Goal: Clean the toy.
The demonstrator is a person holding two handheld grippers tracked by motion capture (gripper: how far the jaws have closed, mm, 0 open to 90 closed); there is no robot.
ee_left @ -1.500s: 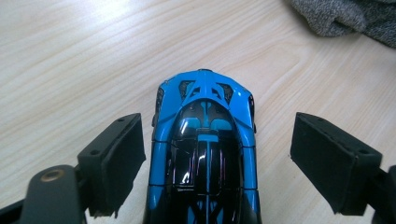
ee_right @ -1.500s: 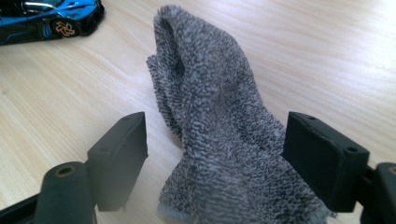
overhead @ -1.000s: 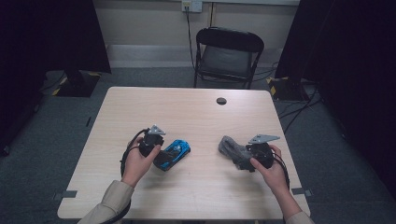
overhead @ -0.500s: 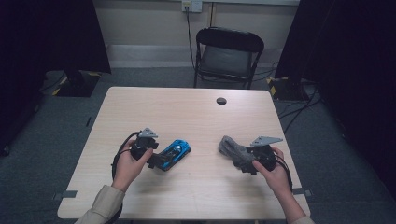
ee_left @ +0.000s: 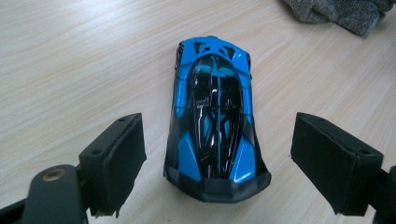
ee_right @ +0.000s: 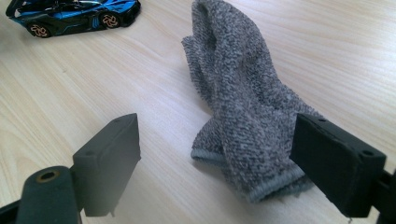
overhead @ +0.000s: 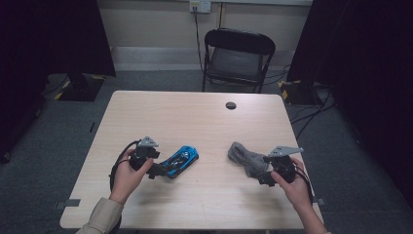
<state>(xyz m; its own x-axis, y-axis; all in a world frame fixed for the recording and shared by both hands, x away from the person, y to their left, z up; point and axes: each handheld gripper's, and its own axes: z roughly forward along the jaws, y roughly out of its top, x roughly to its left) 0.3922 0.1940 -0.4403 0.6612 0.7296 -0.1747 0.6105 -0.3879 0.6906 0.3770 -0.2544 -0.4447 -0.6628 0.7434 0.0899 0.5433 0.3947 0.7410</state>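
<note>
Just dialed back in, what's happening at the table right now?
A person holds a gripper in each hand at a light wooden table. The left gripper is open, its fingers either side of the nose of a glossy blue and black toy car, not touching it. The right gripper is open too, around the cuff end of a grey knitted sock lying flat. Neither object is lifted.

From above the near edge we look forward and down over the whole table (overhead: 204,122). Our left gripper view sits low and close, looking along the car (ee_left: 215,112); our right gripper view, equally close, faces the sock (ee_right: 243,107). Both gripper views share car and sock.
</note>
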